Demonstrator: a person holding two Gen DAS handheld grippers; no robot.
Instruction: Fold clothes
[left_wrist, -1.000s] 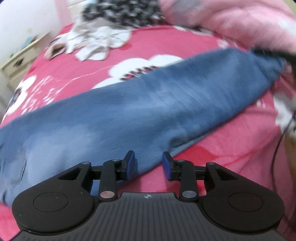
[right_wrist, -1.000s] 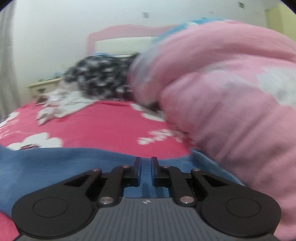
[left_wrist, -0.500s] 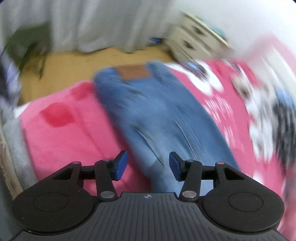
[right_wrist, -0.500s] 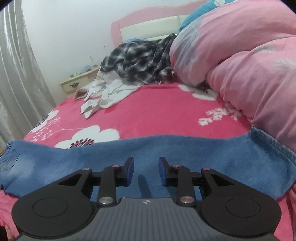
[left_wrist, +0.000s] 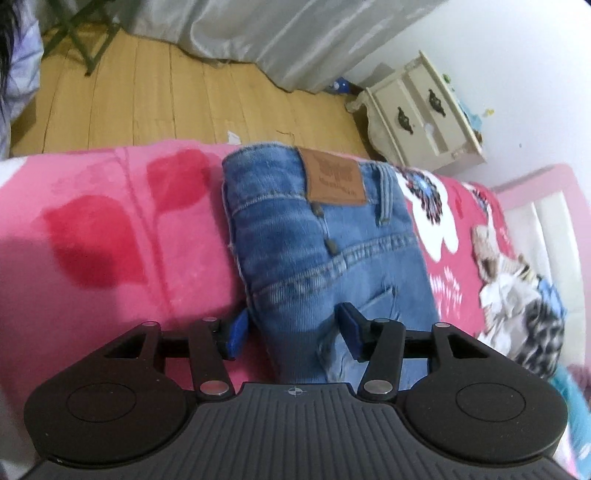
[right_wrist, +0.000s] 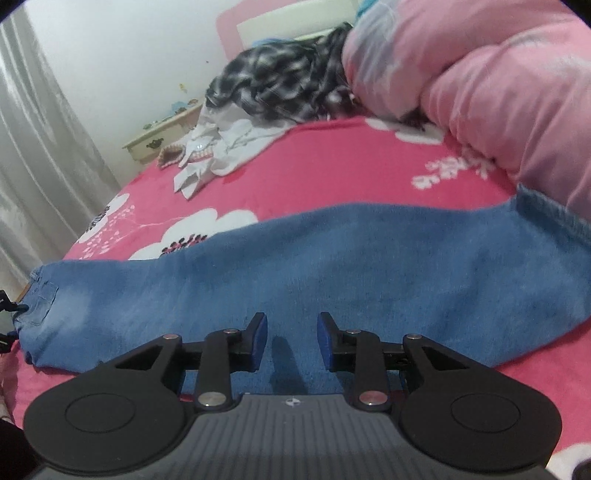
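Note:
Blue jeans (right_wrist: 332, 266) lie folded lengthwise across the pink floral bedspread (right_wrist: 332, 166), waist at the left, leg hem at the right. In the left wrist view the waist end (left_wrist: 317, 236) with its brown leather patch (left_wrist: 334, 177) lies near the bed edge. My left gripper (left_wrist: 293, 328) is open, its fingers on either side of the jeans' seat near the back pocket. My right gripper (right_wrist: 291, 336) is open and empty just above the middle of the leg.
A pink duvet (right_wrist: 498, 85) is piled at the right, touching the hem. A plaid garment (right_wrist: 280, 85) and a white garment (right_wrist: 221, 147) lie near the headboard. A cream nightstand (left_wrist: 421, 114), grey curtain (left_wrist: 258, 33) and wooden floor (left_wrist: 147, 99) lie beyond the bed edge.
The right gripper opened, let go of the leg hem and drew back toward the middle of the jeans. The left gripper swung round to face the waist end and opened wider.

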